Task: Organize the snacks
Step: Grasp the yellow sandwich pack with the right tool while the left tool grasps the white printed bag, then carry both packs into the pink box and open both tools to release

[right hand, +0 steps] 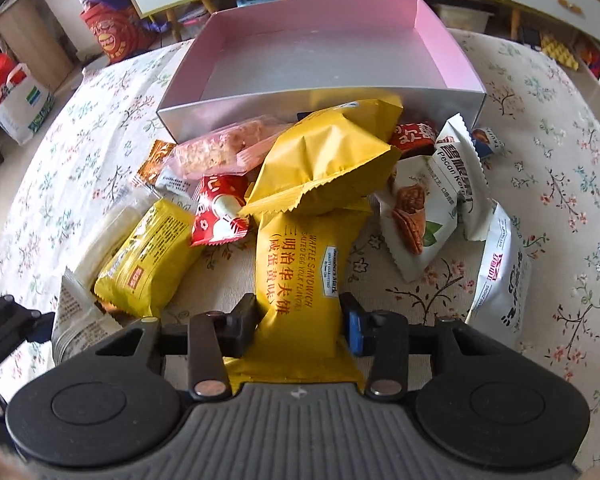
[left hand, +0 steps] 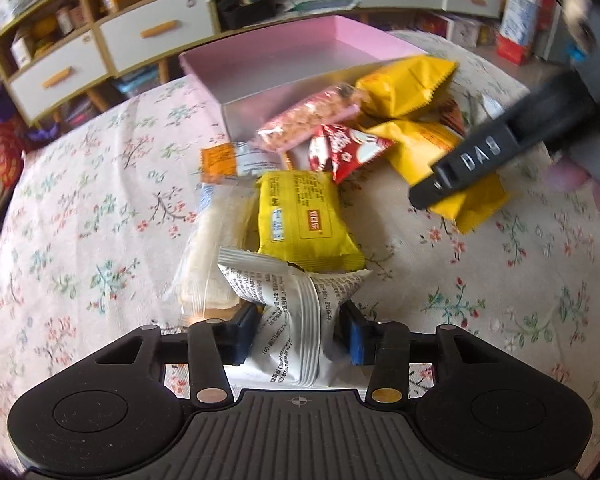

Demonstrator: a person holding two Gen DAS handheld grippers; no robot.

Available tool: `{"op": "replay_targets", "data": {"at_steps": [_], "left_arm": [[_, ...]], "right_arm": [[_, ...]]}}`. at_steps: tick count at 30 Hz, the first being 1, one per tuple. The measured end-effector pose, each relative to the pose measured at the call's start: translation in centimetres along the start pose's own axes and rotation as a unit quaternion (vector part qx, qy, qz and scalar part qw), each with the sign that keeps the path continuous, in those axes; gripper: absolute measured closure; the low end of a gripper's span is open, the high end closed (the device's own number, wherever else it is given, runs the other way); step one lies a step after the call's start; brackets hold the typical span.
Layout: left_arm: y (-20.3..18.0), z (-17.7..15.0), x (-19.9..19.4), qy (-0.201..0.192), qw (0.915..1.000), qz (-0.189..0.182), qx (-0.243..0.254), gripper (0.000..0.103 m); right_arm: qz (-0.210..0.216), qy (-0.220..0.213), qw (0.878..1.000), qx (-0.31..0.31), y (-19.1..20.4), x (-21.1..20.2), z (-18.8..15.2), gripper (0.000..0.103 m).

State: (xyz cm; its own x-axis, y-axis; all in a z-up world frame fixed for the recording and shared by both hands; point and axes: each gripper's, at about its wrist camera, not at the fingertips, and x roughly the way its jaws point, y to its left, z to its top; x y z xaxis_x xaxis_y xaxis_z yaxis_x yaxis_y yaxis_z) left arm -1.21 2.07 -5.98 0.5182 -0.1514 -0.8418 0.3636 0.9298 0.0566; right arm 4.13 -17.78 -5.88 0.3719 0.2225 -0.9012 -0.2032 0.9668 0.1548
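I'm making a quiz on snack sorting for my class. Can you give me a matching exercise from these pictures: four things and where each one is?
Things:
1. white packet
2. waffle sandwich packet
3. pink box
4. red packet

Places or states:
A. empty, behind the pile
B. pinched in the left tool
C. loose in the pile
D. pinched in the right tool

Pairs: 1-B, 2-D, 3-A, 4-C

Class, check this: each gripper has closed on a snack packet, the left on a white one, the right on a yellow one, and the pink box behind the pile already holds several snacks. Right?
Not quite. The pink box is empty, as the right wrist view shows. The rest stands: left gripper on the white packet, right gripper on the yellow packet.
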Motion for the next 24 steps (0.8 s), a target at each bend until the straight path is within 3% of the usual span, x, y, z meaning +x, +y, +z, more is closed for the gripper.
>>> {"op": "replay_targets", "data": {"at_steps": [5,12,24], "left_arm": [[0.4,0.1,-0.3,-0.003,0.9998,-0.005,-0.017,0.068],[1.7,0.2,-0.6,-0.006,0.9986,-0.018,-0.048,0.069],[2.6,1.1,-2.6,-0.042,0.9944,-0.040,-0.088,0.070]], "right_arm": [[0.002,0.002,1.000,0.004,0.3,0.0,0.2,0.068],[0.015,-0.004,1.000,0.004,0.3,-0.3,0.3,0.069],[0.050,-0.047,0.997,0.021,-1.0,-3.8,-0.3,0.070]]}}
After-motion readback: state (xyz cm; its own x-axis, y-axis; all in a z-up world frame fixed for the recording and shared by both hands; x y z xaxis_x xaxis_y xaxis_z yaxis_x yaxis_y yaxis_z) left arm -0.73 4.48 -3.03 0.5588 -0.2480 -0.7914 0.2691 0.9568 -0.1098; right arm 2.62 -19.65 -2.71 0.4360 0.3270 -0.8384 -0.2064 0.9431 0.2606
